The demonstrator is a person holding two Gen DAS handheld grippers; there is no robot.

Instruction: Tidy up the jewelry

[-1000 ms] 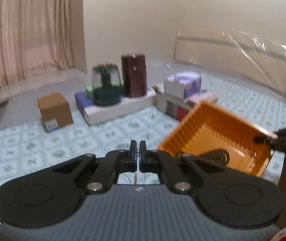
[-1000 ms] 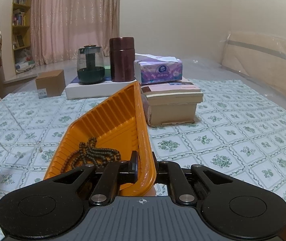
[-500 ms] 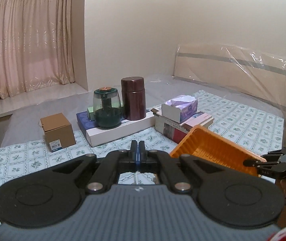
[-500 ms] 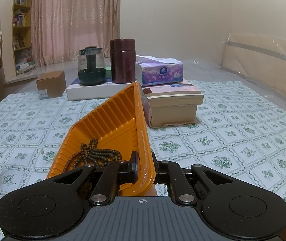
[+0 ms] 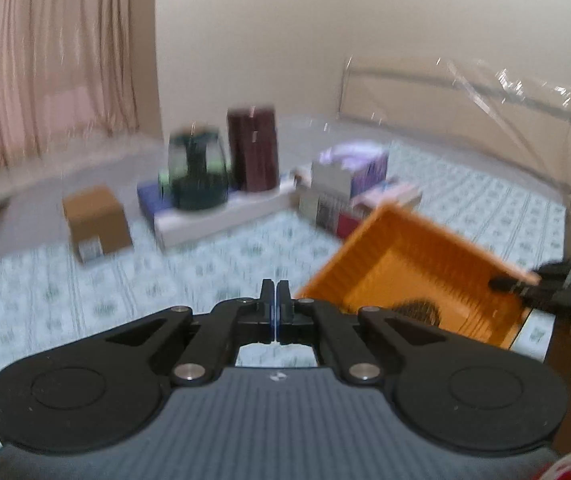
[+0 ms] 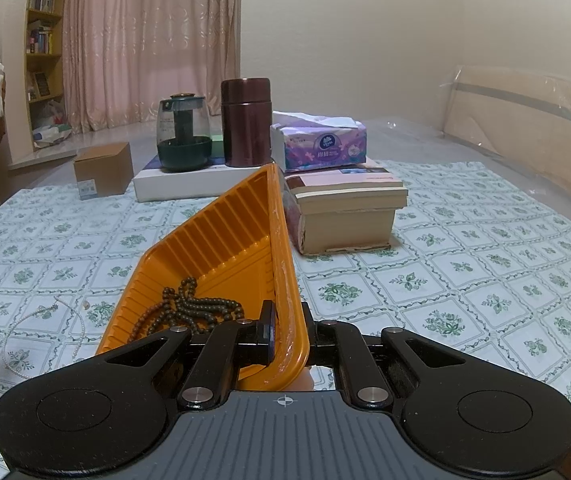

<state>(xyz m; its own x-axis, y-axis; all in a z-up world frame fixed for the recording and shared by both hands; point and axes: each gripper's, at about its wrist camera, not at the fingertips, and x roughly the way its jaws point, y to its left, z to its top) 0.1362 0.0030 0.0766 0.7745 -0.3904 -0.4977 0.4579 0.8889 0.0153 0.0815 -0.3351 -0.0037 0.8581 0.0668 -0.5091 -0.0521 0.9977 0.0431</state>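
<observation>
Orange tray (image 6: pixel 221 248): ribbed plastic, tilted up on one long side, its raised rim running away from the near edge of the worktop (image 6: pixel 465 264) toward the stacked books (image 6: pixel 349 208); the long axis points from the near edge to the far middle.
Tray contents: a dark bead necklace (image 6: pixel 193 310) heaped in the low near corner of the tray.
Right tool (image 6: pixel 285 330): fingers closed tight on the tray's near rim, one inside the tray wall and one outside.
Left tool (image 5: pixel 275 304): fingers pressed together with nothing visible between them; it hangs over the patterned cloth left of the tray. This view is blurred.
Pearl strand (image 6: pixel 41 320): thin and pale, lying loose on the cloth near the left edge of the worktop, outside the tray and apart from it.
Far middle: a white flat box (image 6: pixel 201 184) carrying a glass teapot (image 6: pixel 183 136) and a maroon canister (image 6: pixel 245 122).
On the books: a purple tissue box (image 6: pixel 319 146).
Far left: a small cardboard box (image 6: pixel 103 170).
</observation>
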